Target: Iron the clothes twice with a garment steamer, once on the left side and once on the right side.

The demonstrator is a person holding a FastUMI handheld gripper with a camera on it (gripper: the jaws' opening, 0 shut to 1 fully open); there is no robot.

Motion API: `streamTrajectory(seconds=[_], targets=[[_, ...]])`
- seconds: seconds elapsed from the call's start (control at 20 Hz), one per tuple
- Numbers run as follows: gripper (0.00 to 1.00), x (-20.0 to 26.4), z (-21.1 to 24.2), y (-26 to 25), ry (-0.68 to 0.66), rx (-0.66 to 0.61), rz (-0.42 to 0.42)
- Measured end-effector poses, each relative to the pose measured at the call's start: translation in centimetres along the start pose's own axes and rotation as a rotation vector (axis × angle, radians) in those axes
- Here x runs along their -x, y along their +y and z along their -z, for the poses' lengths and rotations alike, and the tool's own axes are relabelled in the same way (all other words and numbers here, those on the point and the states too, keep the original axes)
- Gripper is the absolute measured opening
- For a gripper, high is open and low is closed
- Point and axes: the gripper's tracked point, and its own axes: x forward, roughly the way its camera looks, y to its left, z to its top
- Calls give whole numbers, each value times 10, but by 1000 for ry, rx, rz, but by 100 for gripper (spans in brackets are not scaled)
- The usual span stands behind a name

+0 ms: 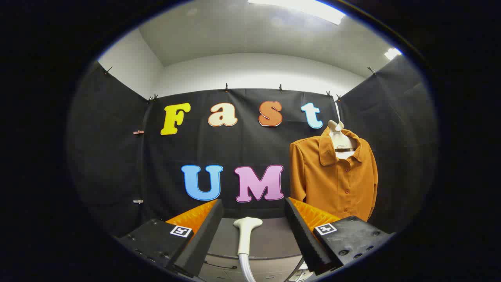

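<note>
Gripper point(253, 207) wide open, holding nothing; steamer head point(245, 233) lies between fingers, untouched.

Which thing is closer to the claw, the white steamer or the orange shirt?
The white steamer head. It lies on the table between the open claw's fingers, untouched. The orange shirt hangs farther back on a hanger against the booth wall.

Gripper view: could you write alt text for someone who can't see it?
A white garment steamer head lies on a grey table between the open tongs, which are not touching it. Beyond the tongs, to one side, an orange buttoned shirt hangs on a hanger against the booth's black cloth wall.
</note>
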Motion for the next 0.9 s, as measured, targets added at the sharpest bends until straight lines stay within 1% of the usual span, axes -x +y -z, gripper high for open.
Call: streamTrajectory(seconds=[0.9], targets=[[97, -9, 11, 11, 19, 2, -6]])
